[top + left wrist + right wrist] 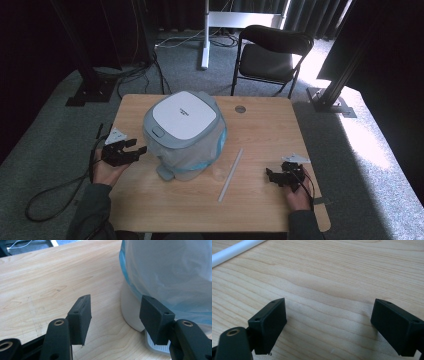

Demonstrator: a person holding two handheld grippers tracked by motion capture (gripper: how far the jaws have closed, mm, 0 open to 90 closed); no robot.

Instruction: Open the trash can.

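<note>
Your left gripper (131, 150), jaws spread wide, empty, sits just beside white square-lidded bin wrapped in clear plastic bag (182, 132) at centre of wooden table (260, 125), likely lined up for bag. Right gripper (276, 176), jaws open, empty, rests near white plastic rod (230, 175).

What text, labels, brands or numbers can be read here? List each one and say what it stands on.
Dark marking on the white lid of the bag-wrapped bin: too small and blurred to read.
Small button or badge at the lid's front edge: nothing on it can be made out.
White rod, wooden table, left gripper and right gripper: no text can be seen.
</note>
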